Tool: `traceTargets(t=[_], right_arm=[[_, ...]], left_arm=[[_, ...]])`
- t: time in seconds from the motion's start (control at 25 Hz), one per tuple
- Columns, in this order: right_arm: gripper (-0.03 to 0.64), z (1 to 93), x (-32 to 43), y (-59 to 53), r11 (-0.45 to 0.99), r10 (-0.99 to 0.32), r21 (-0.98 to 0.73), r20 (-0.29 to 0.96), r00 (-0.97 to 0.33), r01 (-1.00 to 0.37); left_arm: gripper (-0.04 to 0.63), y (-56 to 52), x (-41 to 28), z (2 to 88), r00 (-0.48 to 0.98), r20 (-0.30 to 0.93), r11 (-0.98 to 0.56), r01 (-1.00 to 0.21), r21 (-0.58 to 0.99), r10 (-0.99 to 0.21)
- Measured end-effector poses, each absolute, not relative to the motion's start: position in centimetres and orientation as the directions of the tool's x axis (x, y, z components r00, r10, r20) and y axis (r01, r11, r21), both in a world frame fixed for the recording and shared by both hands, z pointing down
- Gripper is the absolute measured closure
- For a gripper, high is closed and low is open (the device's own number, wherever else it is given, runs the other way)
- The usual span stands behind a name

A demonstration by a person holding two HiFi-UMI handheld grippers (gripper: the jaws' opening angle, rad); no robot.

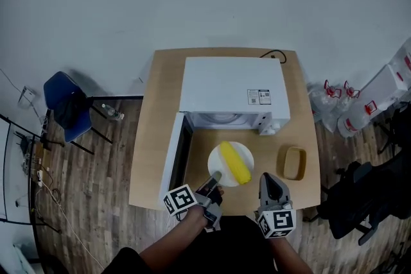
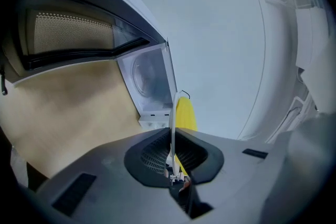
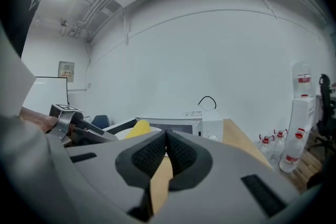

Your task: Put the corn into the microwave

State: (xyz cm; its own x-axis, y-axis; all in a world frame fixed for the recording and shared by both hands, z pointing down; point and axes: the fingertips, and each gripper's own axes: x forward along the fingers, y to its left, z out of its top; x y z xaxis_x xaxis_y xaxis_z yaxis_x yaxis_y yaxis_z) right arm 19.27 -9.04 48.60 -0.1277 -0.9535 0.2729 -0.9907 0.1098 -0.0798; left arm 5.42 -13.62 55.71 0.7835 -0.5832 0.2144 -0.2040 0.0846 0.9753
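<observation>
A yellow corn cob (image 1: 234, 162) lies on a white plate (image 1: 218, 170) on the wooden table, just in front of the white microwave (image 1: 232, 92), whose door (image 1: 174, 160) hangs open to the left. My left gripper (image 1: 215, 178) is shut on the plate's near rim. In the left gripper view the thin white plate rim (image 2: 172, 123) stands edge-on between the jaws, with the corn (image 2: 186, 113) behind it and the open microwave cavity (image 2: 149, 81) beyond. My right gripper (image 1: 269, 181) is shut and empty, to the right of the plate. Its pads (image 3: 157, 150) meet.
A tan oval dish (image 1: 295, 162) sits on the table right of the plate. A black cable (image 1: 275, 55) runs behind the microwave. On the floor stand a blue chair (image 1: 67, 106) at the left and water bottles (image 1: 337, 102) and a dark chair (image 1: 372, 189) at the right.
</observation>
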Motion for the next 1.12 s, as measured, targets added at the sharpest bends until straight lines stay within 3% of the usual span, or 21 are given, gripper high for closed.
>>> traceTargets(t=[0.52,1.12], right_arm=[[0.557,50.2,21.0,-17.1,0.261,-0.912,-0.066,0.312,-0.268,-0.963],[0.557,51.9,21.6,-20.1,0.353,-0.866,-0.042,0.363,-0.344,-0.935]], left_arm=[[0.575,-20.8,6.7,59.9,0.677,0.259,0.154,-0.212,0.965,-0.689],[0.575,-27.0,6.3,66.4,0.540,0.246,0.173,-0.183,0.968,-0.805]])
